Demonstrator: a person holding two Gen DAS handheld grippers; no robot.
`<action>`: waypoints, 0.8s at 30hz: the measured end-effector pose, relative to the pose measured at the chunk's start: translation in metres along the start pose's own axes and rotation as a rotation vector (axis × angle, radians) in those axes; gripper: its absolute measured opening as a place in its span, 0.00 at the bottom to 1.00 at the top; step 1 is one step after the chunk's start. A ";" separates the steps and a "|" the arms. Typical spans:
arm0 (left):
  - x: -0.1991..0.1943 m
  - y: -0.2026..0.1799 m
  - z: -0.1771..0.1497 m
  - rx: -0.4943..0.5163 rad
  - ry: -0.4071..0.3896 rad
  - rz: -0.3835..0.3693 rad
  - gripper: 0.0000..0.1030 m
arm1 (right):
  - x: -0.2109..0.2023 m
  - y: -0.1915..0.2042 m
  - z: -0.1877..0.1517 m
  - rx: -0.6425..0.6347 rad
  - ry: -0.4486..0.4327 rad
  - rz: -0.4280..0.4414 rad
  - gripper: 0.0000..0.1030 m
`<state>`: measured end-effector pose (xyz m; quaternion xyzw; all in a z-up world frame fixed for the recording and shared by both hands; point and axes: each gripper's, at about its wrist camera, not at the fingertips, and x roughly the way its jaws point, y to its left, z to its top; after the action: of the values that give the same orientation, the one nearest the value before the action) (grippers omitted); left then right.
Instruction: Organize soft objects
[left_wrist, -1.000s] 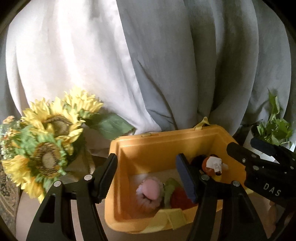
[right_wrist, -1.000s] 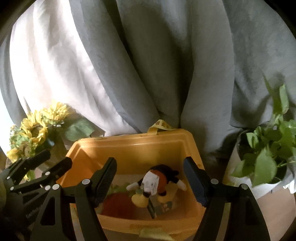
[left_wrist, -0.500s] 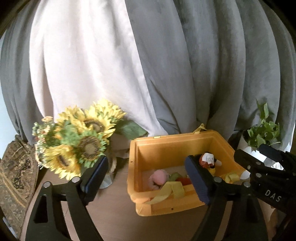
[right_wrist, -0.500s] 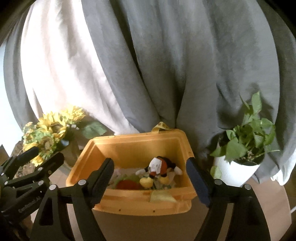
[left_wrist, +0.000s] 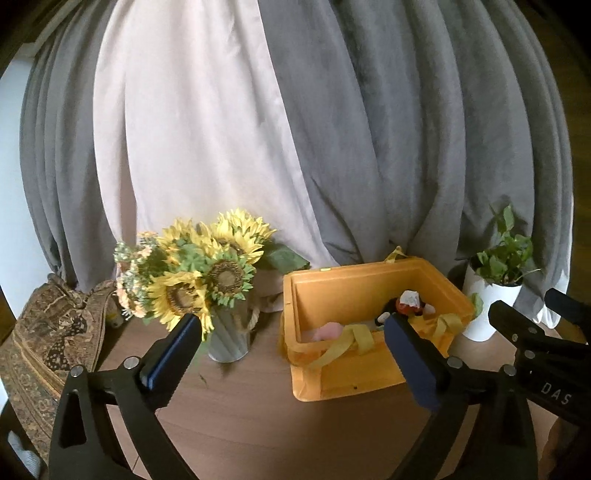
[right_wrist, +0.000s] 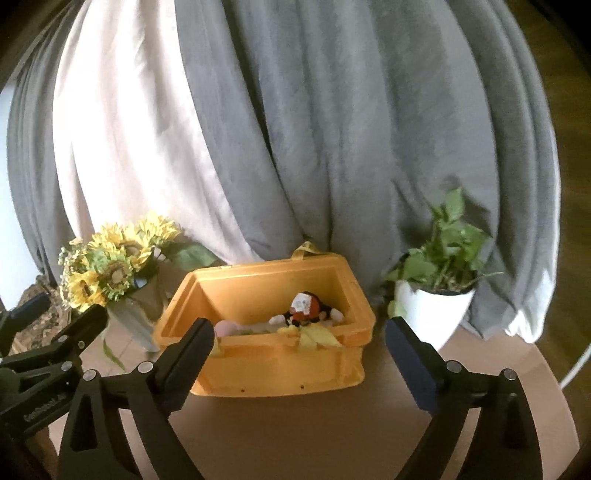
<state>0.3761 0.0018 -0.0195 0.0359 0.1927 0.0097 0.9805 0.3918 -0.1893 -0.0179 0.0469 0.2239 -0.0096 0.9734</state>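
An orange bin stands on a round brown table, its soft toys inside: a black-and-red plush with a white tag lies against the far right of the interior, a pink plush near the left. Yellow straps drape over the bin's near wall.

The left gripper is held short of the bin with its jaws spread wide and nothing between them; they have just been opening. From its camera the bin sits ahead and toward the right finger, whose blue pad overlaps the bin's near right corner in the picture without any clear contact.

The right gripper likewise stands wide and empty, its jaws also just having opened further. The bin lies straight ahead between its two fingers, beyond the tips and apart from them.

Each gripper shows at the edge of the other's view, side by side.

A vase of sunflowers stands left of the bin, a white-potted plant to its right, and grey and pale curtains hang behind. A patterned cloth lies at the table's far left.
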 end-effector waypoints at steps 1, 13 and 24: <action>-0.005 0.000 -0.002 0.004 -0.007 -0.001 1.00 | -0.007 0.000 -0.003 0.000 -0.007 -0.009 0.93; -0.069 0.006 -0.023 0.034 -0.048 -0.045 1.00 | -0.081 0.007 -0.034 0.030 -0.050 -0.092 0.94; -0.122 0.001 -0.041 0.022 -0.037 -0.039 1.00 | -0.138 0.005 -0.049 0.018 -0.101 -0.093 0.94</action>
<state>0.2481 0.0012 -0.0110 0.0432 0.1755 -0.0121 0.9835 0.2460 -0.1802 -0.0014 0.0447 0.1766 -0.0594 0.9815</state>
